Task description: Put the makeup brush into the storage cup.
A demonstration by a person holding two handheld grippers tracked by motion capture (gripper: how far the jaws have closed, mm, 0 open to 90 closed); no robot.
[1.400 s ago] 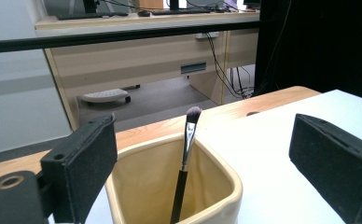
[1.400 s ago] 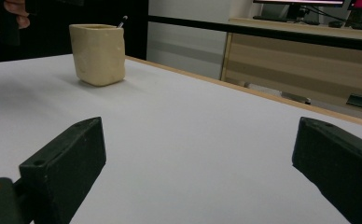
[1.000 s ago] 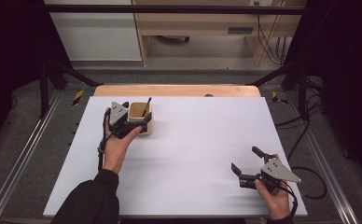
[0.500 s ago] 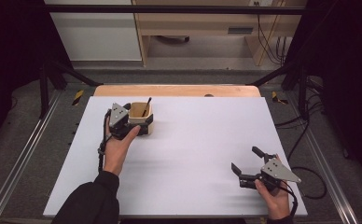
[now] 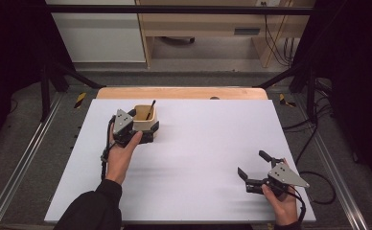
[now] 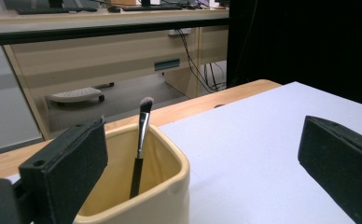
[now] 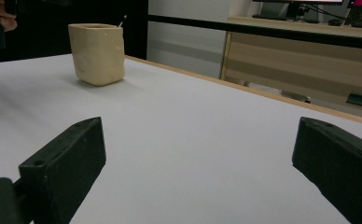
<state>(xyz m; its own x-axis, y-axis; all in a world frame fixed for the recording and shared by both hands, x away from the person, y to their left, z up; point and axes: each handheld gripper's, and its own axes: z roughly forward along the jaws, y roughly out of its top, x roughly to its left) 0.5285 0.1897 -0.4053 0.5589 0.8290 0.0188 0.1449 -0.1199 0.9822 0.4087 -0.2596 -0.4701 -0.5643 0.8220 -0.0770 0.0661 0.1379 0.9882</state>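
A cream square cup (image 5: 145, 120) stands at the table's back left with a black makeup brush (image 5: 150, 109) upright in it. My left gripper (image 5: 145, 133) sits right at the cup's near side, held by a hand, jaws wide open. In the left gripper view the cup (image 6: 156, 186) lies between the jaws of the left gripper (image 6: 207, 158), close to the left jaw, with the brush (image 6: 141, 140) leaning inside. My right gripper (image 5: 252, 164) rests open at the front right, nothing in it. The right gripper (image 7: 202, 154) looks across bare table toward the cup (image 7: 97, 53).
The white table top (image 5: 198, 143) ends in a wooden strip (image 5: 184, 92) at the back. Metal rails run along both sides. A wooden desk (image 5: 208, 24) stands on the floor beyond. Cables (image 5: 313, 177) trail off the right edge.
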